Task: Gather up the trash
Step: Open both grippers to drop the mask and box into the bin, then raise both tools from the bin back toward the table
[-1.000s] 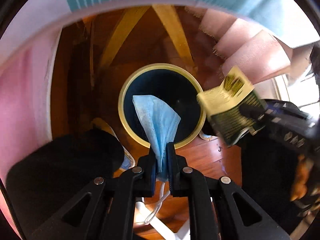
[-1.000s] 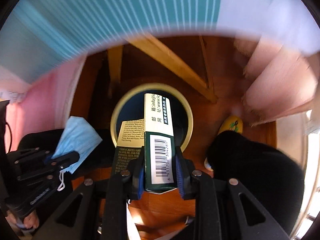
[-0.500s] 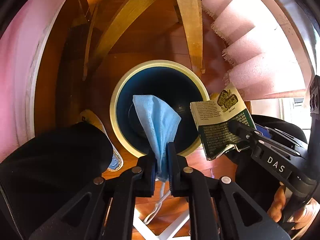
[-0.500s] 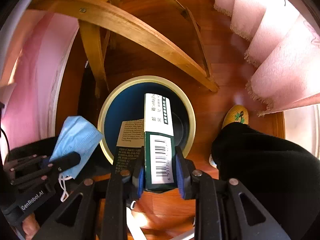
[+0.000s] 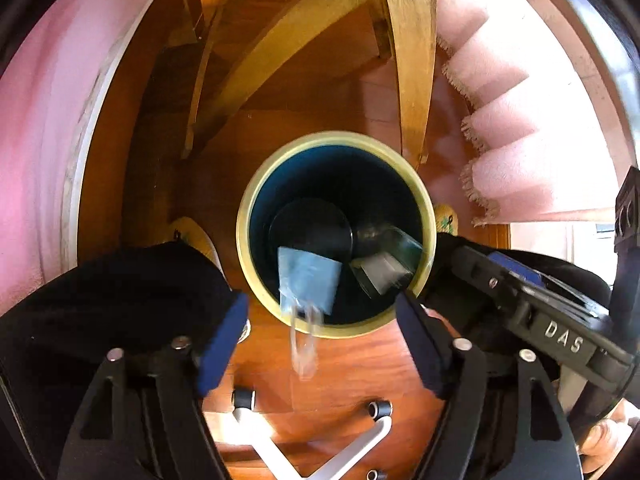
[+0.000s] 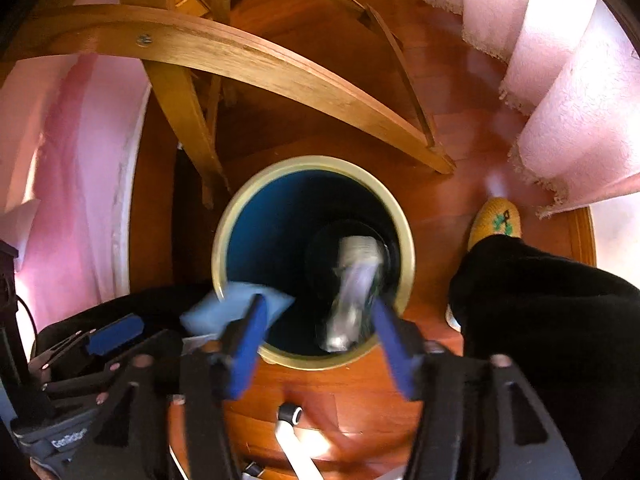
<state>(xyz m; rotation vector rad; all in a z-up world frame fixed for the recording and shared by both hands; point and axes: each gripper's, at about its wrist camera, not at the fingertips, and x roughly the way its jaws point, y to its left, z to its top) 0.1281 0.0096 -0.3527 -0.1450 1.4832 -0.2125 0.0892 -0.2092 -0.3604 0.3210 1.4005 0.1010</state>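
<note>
Left claw [image 5: 322,312]: released, blue pads spread wide, nothing between them. Right claw [image 6: 318,322]: likewise released, jaws apart, empty.

Face mask [image 5: 308,282]: pale blue, motion-blurred, over the near inner wall of the bin [image 5: 256,200], ear loops trailing across the near rim toward the wooden floor [image 5: 360,364]. In the right wrist view the same mask [image 6: 236,306] straddles the bin's near-left rim [image 6: 224,236], partly hidden behind a claw pad.

Carton [image 6: 354,288]: inside the bin mouth, heavily smeared by motion; no printing legible. In the left wrist view seen as a grey-green blur [image 5: 384,264] against the right inner wall.

Bin: round, cream rim, dark blue interior, dark disc at the bottom; standing on the floor beneath wooden furniture legs [image 6: 256,64].

Legible writing: "DAS" in white on the body of the right tool, left wrist view; "GenRobot" partly cut off at the lower left of the right wrist view.

Surroundings: pink fringed cloth [image 6: 560,92] at right, black trouser legs [image 6: 552,308], one yellow knitted slipper [image 6: 494,222] with a green motif. White frame parts at the bottom edge cropped and unidentifiable.
</note>
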